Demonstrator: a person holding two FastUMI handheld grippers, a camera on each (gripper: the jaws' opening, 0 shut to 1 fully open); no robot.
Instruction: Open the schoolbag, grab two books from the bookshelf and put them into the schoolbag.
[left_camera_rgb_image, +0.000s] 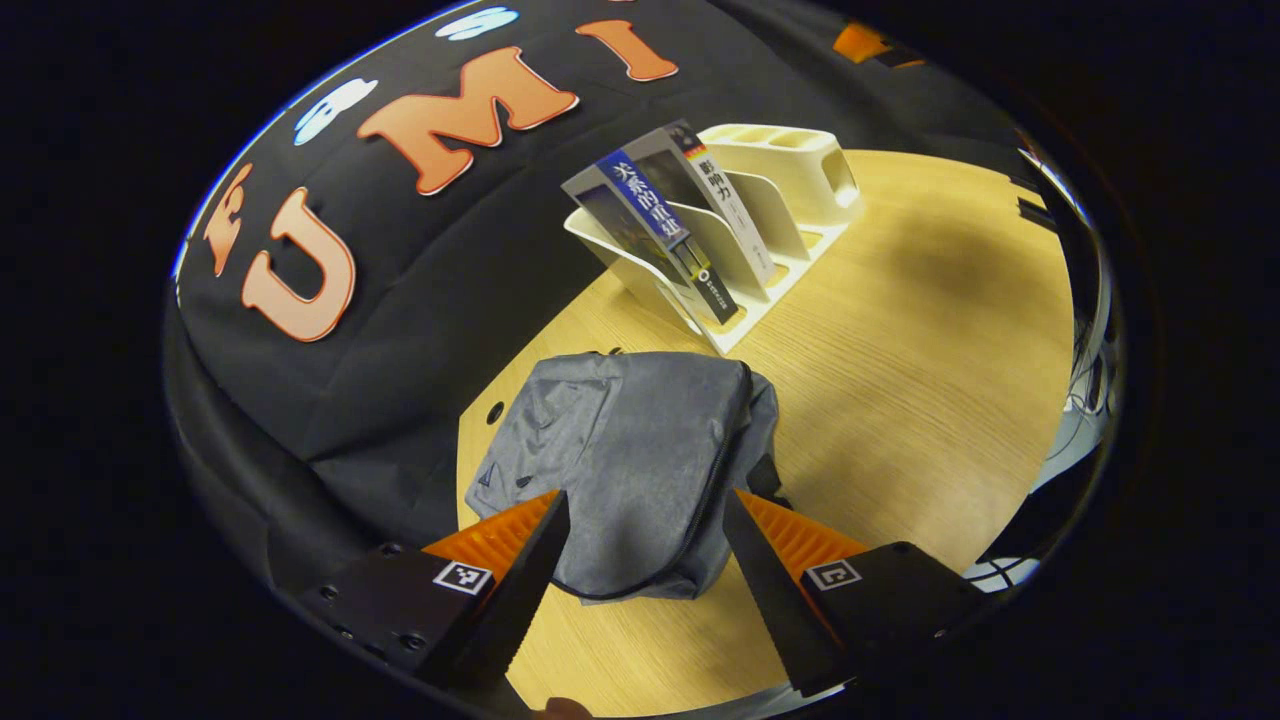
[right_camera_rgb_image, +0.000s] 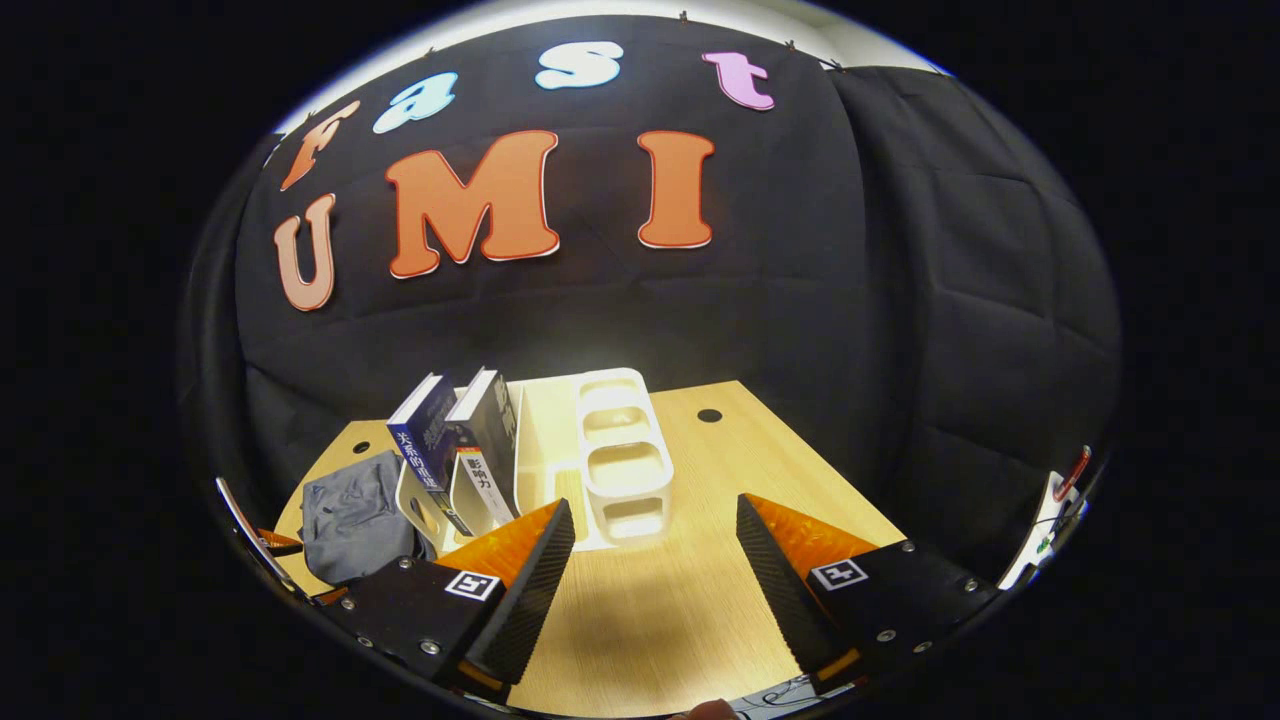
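Schoolbag, grey and slumped flat on the table, lies directly ahead of the left hand-held gripper, whose fingers stand spread wide apart with nothing between them but the near end of the bag beyond. The bag's dark zipper line runs along its right edge, roughly from the far corner near the bookshelf down and around toward the gripper, so its long axis points more or less away from the left hand; the zip looks closed, though the pull itself is too small to pick out. Just past the bag stands the white bookshelf, with a blue-spined book and a white-spined book leaning in its slots. In the right gripper view the right hand-held gripper is likewise wide open and empty, hovering over bare table with the bookshelf straight ahead, the two books a little to its left, and the schoolbag farther off at the lower left. By my reading the opening of the bag is the step in hand and not yet done; the left hand is clearly the nearer to the bag, the right the nearer to the books.
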